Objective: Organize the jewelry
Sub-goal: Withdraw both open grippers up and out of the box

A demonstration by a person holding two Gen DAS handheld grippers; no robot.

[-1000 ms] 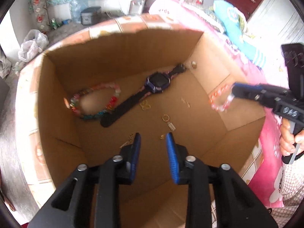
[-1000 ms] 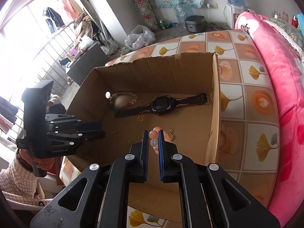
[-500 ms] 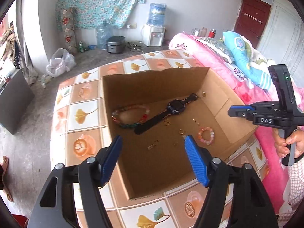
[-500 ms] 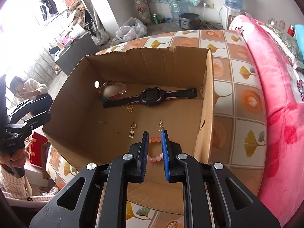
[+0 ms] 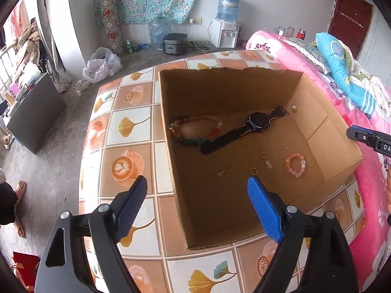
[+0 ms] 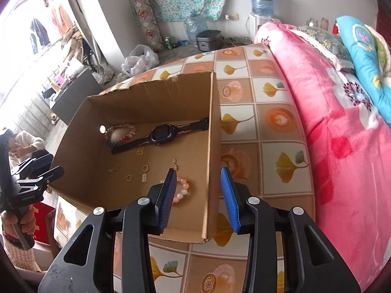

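- Two grippers of mine hang above the cardboard box (image 5: pixel 325 131) on the tiled table (image 5: pixel 127 127).
- Left gripper (image 5: pixel 198 201): jaws spread wide, just been opening, nothing between them.
- Inside the box, left to right: a multicoloured bead bracelet (image 5: pixel 195 131) at the back, a black watch (image 5: pixel 246 128) touching it, small gold pieces (image 5: pixel 265 160), then the pink bead bracelet (image 5: pixel 295 165) lying free on the floor.
- Right gripper (image 6: pixel 198 196): jaws parted, just been opening, holding nothing, astride the box's right wall.
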